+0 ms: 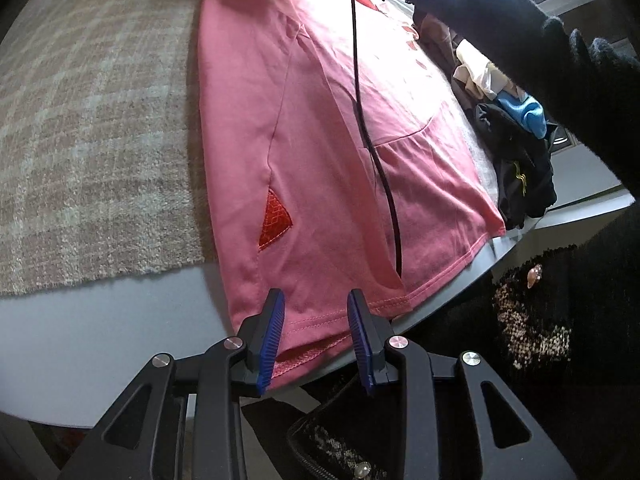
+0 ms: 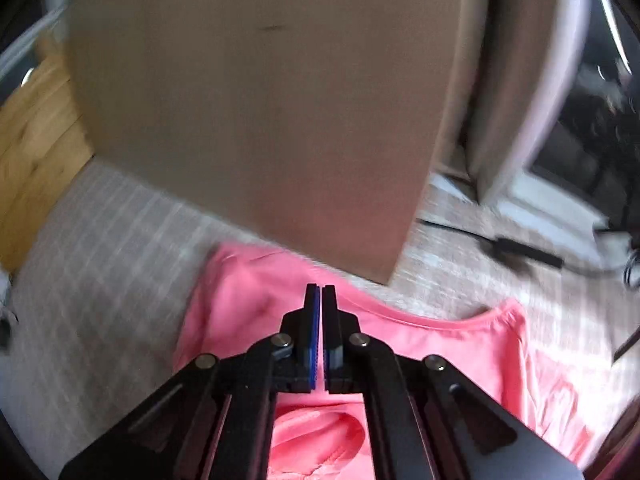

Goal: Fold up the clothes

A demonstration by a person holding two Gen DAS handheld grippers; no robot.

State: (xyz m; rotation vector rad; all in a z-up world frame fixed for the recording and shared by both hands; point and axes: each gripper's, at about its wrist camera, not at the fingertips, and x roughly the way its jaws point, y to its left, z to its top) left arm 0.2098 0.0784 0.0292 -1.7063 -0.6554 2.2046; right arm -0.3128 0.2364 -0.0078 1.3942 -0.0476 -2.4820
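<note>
Your left claw [image 1: 316, 340], spread, straddles the pink shirt [image 1: 320, 152] hem at the table [image 1: 100, 340] edge, lower centre, ready to pinch, while your right claw [image 2: 320, 296], pressed together, hovers empty above its collar

Parted left gripper [image 1: 316, 312] over pink garment [image 1: 320, 140] hem at table [image 1: 80, 320] edge

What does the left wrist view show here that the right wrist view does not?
Only the left wrist view shows the pile of clothes, the black cable lying across the garment, the red patch, and the left hand-held gripper open at the hem. Only the right wrist view shows the cardboard box and the right hand-held gripper, shut. Both show the pink shirt on the checked mat.
</note>
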